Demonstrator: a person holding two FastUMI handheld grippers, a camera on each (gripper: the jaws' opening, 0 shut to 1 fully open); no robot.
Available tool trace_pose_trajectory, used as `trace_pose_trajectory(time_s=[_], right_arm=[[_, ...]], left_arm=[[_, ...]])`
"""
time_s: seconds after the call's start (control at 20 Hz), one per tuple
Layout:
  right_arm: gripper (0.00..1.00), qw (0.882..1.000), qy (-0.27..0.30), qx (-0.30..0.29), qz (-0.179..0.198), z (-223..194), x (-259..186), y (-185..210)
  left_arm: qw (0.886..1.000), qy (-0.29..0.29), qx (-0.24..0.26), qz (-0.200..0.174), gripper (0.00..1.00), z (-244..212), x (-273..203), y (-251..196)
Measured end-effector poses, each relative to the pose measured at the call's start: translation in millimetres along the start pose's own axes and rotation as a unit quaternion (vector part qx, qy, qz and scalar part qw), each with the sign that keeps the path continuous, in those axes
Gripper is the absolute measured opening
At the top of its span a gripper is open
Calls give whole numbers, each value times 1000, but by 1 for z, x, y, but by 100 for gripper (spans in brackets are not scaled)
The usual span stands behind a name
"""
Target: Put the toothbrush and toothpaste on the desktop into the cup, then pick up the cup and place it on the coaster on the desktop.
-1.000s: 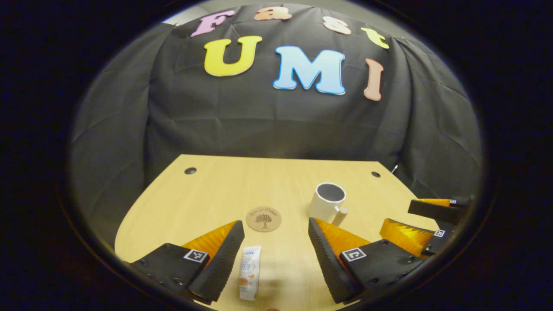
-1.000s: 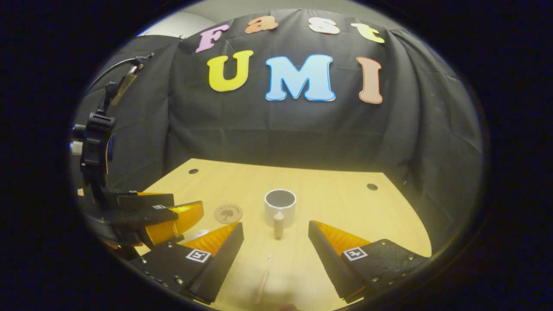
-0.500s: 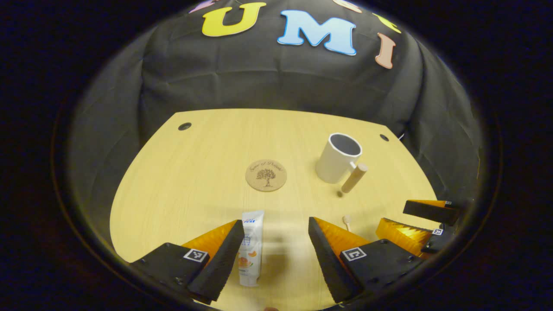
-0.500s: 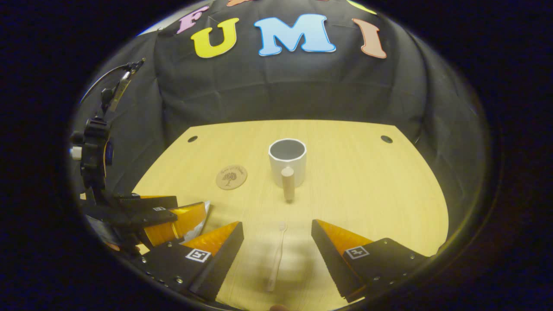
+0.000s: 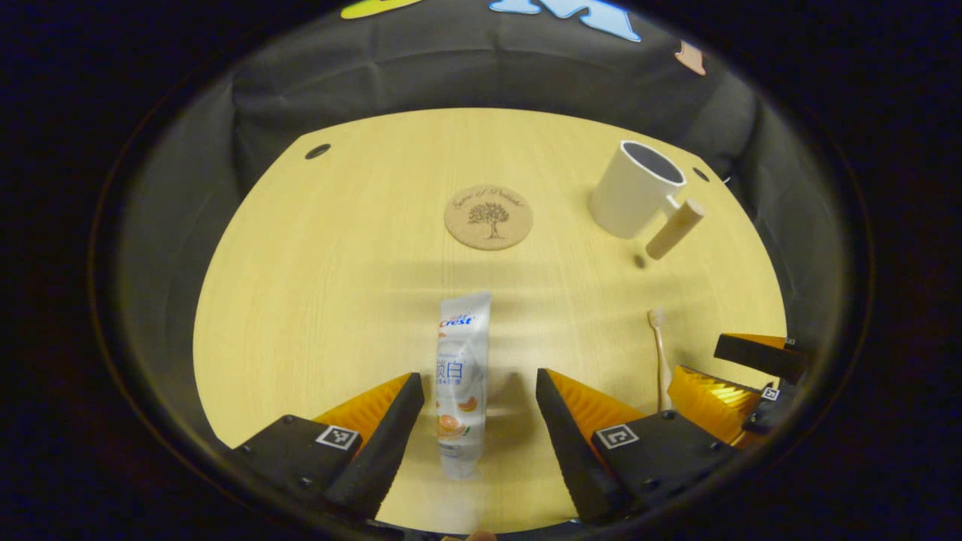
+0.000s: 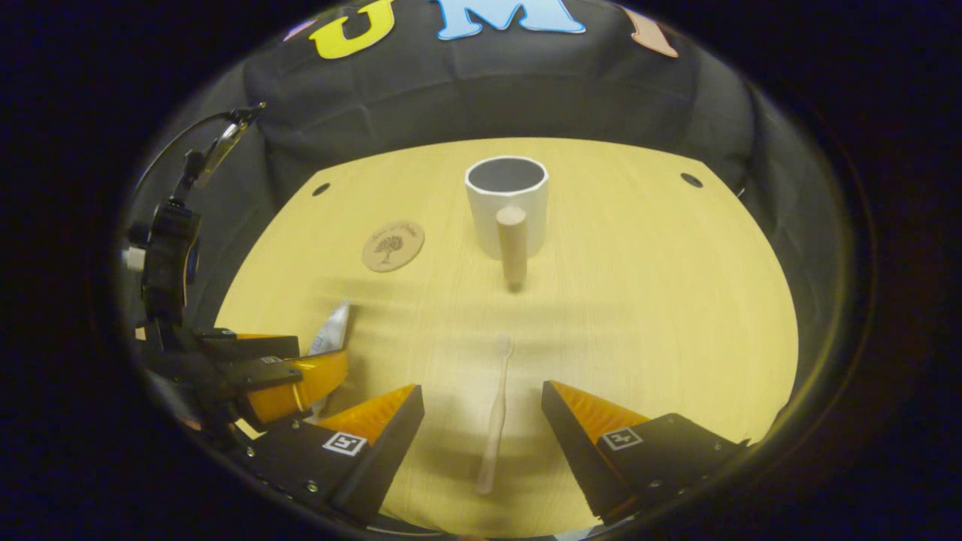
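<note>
A white toothpaste tube lies flat on the wooden desktop, its lower half between the spread fingers of my open left gripper, which hangs above it. A pale toothbrush lies lengthwise between the fingers of my open right gripper; the toothbrush also shows in the left gripper view. The white cup with a wooden peg handle stands upright and empty straight ahead of the right gripper; the cup is at upper right in the left gripper view. A round cork coaster lies left of the cup.
The other gripper shows at the right edge of the left gripper view, beside the toothbrush. In the right gripper view the left gripper sits at lower left, over the toothpaste. Small dark holes mark the desktop's far corners. Black cloth walls the booth.
Both cameras have tilted downward and both grippers have come forward over the desktop, so the toothpaste and the toothbrush now lie further up between their fingers. Both stay open.
</note>
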State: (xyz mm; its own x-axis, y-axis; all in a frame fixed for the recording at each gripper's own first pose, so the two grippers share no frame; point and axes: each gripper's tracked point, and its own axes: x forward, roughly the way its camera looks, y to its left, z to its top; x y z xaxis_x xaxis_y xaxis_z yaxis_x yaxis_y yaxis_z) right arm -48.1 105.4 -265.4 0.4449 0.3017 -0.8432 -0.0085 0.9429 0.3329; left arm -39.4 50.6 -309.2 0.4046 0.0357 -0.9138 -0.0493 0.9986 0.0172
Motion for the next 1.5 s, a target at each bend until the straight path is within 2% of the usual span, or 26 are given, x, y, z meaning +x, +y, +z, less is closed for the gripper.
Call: trace_pose_trajectory(time_s=[0.2, 0.25, 0.3, 0.45, 0.5, 0.55, 0.6, 0.7, 0.75, 0.8, 0.85, 0.9, 0.95, 1.0, 1.05, 1.1, 1.15, 1.25, 1.35, 1.4, 1.5], right_arm=[[98, 998, 57, 1, -6, -18, 16, 0], [98, 998, 64, 2, -8, -20, 19, -1], [98, 997, 72, 2, -11, -22, 23, -2], [95, 995, 101, -2, -21, -31, 31, -6], [93, 994, 107, -4, -25, -34, 32, -7], [83, 994, 108, -8, -28, -35, 31, -7], [84, 993, 109, -11, -32, -35, 30, -10], [75, 992, 120, -12, -36, -39, 29, -10], [74, 991, 124, -13, -44, -41, 31, -12], [64, 991, 129, -13, -44, -44, 29, -12], [61, 990, 132, -19, -43, -47, 28, -11], [58, 989, 136, -30, -44, -49, 25, -10], [58, 988, 136, -48, -55, -51, 25, -14], [45, 988, 140, -41, -56, -53, 24, -12], [33, 988, 140, -41, -55, -52, 23, -11], [32, 988, 141, -42, -53, -53, 24, -11], [32, 988, 138, -42, -52, -52, 26, -13], [15, 989, 139, -34, -40, -53, 25, -11], [15, 991, 131, -22, -31, -50, 25, -10], [7, 991, 133, -17, -23, -50, 25, -11], [7, 992, 124, -3, -13, -42, 25, -12]], left_arm=[[999, 32, 0, 3, 98, -6, 13, 7], [999, 36, 0, 4, 94, -5, 14, 7], [999, 41, 2, 4, 98, -3, 15, 6], [999, 53, 2, 9, 98, 6, 15, 7], [999, 53, 3, 10, 99, 12, 13, 8], [998, 54, 4, 9, 100, 18, 12, 7], [998, 56, 5, 10, 98, 6, 15, 7], [998, 58, 7, 15, 100, 11, 13, 7], [998, 59, 6, 17, 95, 10, 13, 8], [998, 59, 4, 18, 90, 8, 12, 8], [998, 57, 1, 19, 83, 8, 11, 8], [998, 58, -1, 20, 82, 7, 11, 9], [998, 56, -3, 21, 76, 7, 11, 10], [998, 57, -4, 22, 74, 8, 10, 10], [998, 56, -4, 23, 66, 8, 10, 10], [998, 55, -6, 23, 65, 8, 11, 11], [998, 55, -7, 23, 57, 8, 11, 10], [998, 54, -6, 24, 52, 9, 10, 10], [998, 53, -6, 23, 49, 9, 10, 11], [998, 52, -6, 23, 49, 9, 10, 11], [999, 48, -6, 23, 46, 9, 11, 12]])
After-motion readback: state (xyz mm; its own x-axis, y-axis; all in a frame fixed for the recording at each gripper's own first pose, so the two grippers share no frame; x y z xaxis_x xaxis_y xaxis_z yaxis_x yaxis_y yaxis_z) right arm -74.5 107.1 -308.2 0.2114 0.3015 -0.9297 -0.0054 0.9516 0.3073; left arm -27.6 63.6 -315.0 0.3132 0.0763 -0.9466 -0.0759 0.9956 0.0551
